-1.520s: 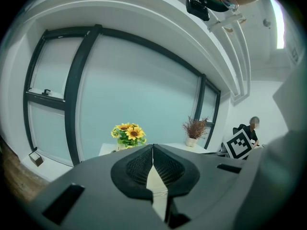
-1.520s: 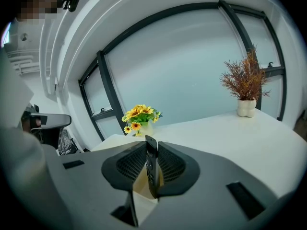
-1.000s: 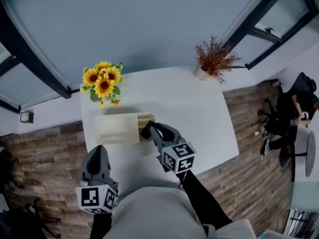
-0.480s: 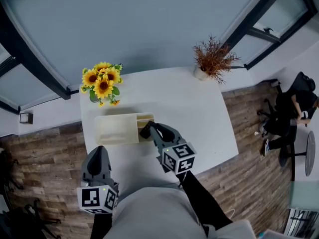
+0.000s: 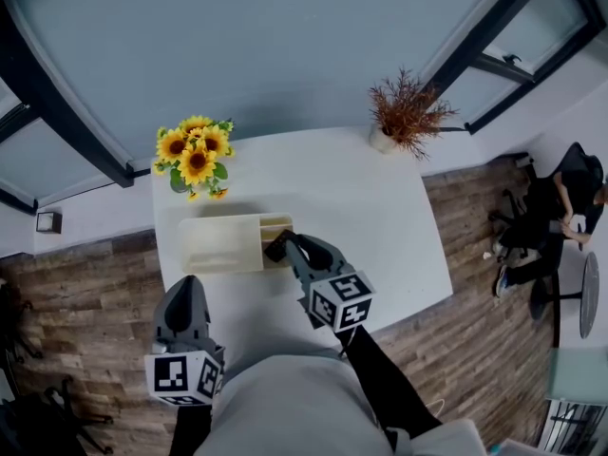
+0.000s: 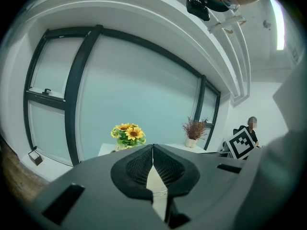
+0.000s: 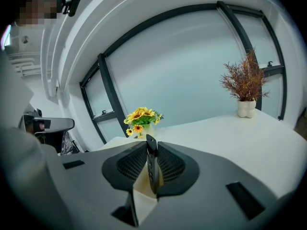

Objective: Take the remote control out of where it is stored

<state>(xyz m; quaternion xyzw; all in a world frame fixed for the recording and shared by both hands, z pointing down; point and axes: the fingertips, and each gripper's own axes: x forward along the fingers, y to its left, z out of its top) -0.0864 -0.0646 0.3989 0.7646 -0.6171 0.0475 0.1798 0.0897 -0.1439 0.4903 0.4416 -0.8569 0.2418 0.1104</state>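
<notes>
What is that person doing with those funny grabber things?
A person holds a grabber tool in each hand. The right gripper has its fingers pinched on a thin black remote control, at the right end of the cream storage box on the white table. The left gripper is shut with nothing in it and hangs near the person's body, away from the box.

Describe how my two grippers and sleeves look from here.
The left gripper and the right gripper are both dark grey, tapered plastic shells. Each carries a white cube with black square markers at its back end. Their pads are black with a fine mesh texture. A black sleeve runs behind the right one. No cables show.
</notes>
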